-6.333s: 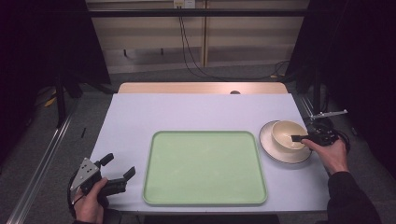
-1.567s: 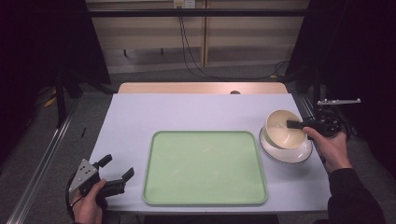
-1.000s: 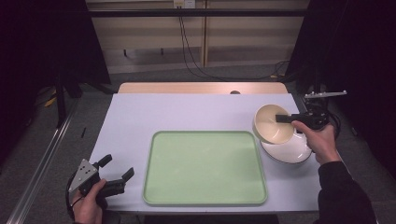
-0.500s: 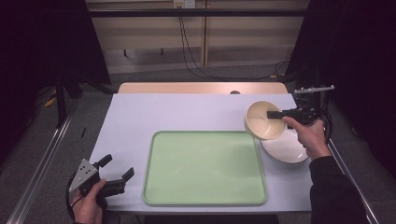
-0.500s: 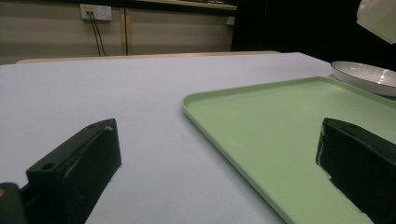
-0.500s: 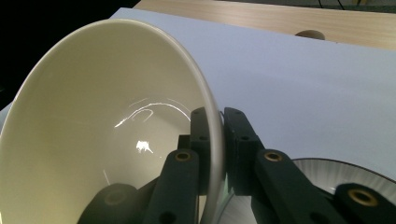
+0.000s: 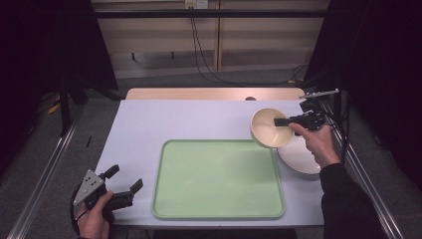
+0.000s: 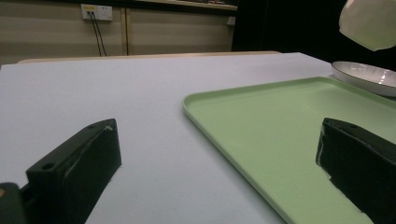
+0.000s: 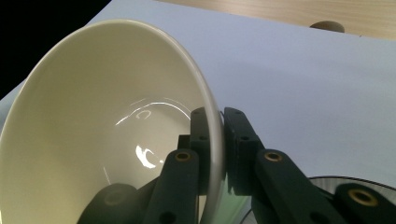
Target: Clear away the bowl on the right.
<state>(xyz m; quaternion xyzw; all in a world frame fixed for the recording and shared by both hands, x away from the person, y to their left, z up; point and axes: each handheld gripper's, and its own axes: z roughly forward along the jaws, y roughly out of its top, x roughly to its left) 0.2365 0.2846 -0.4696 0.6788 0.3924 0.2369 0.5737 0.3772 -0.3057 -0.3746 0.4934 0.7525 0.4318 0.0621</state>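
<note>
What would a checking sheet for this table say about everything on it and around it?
Surface: pale table, flat, wooden strip at the far edge.
Job's things: cream bowl lifted and tilted, off the white plate; green tray bare.
Clutter: nothing seen.
Grippers: right tongs pinch the bowl's rim, one jaw inside and one outside; left tongs open, holding nothing, at the near left corner beside the tray.
Cables: black wires hang from a wall socket behind the table.
Surroundings: dark curtains at both sides, grey floor, metal rail on the left.
</note>
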